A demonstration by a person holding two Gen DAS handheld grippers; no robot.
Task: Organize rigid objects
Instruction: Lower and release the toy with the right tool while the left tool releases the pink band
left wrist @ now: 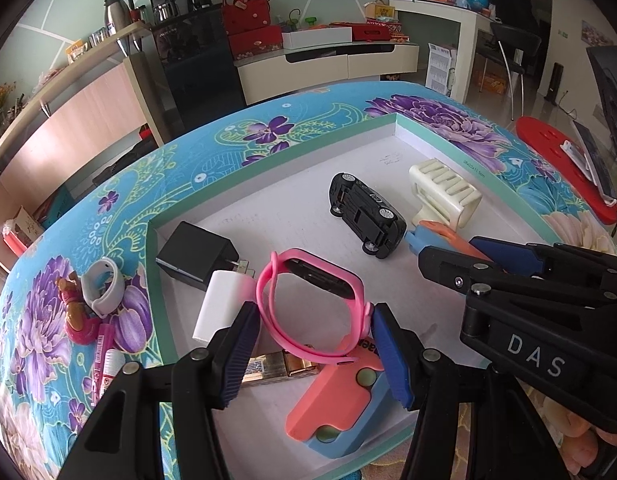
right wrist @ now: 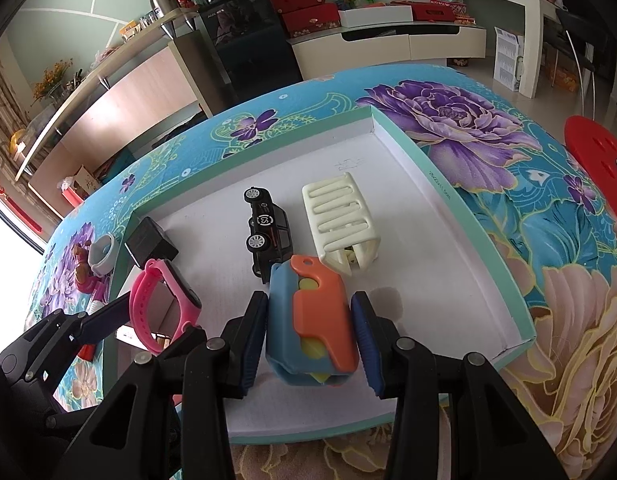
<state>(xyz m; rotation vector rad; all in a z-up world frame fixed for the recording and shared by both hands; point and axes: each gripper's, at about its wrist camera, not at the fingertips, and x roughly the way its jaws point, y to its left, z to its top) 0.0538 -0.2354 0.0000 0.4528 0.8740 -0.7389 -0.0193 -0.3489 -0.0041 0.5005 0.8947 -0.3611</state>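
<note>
While both tools hang over the shallow white cardboard tray with the mint-green rim (left wrist: 420, 124) on the table with the blue floral cloth (left wrist: 120, 200), the left hand-held gripper (left wrist: 314, 354) has its blue-padded fingers (left wrist: 242, 344) set on either side of the pink rubber watch with a dark screen (left wrist: 312, 300); the right pad touches the strap, but I cannot tell if the left one presses it. Under the watch lie a coral-and-blue plastic toy block with pale green studs (left wrist: 328, 412) and a small gold-wrapped packet (left wrist: 276, 366). Just beside the watch, a white plug adapter (left wrist: 222, 304) touches a black cube charger (left wrist: 196, 256) near the tray's left wall.

The right hand-held gripper (right wrist: 310, 336) has closed on a second orange-and-blue plastic toy block (right wrist: 308, 320), both pads against its sides, holding it low over the tray floor near the front edge. Just beyond it, a black toy car (right wrist: 268, 236) lies on its side, and a cream slatted plastic holder (right wrist: 340, 224) is tipped over just beside the car.

Outside the tray, on the cloth at the left, a white ring-shaped band (left wrist: 102, 284), a small brown-and-pink figurine (left wrist: 74, 308) and a pink tube (left wrist: 102, 354) lie close together. A red round stool (left wrist: 568, 168) is past the table's far right edge
</note>
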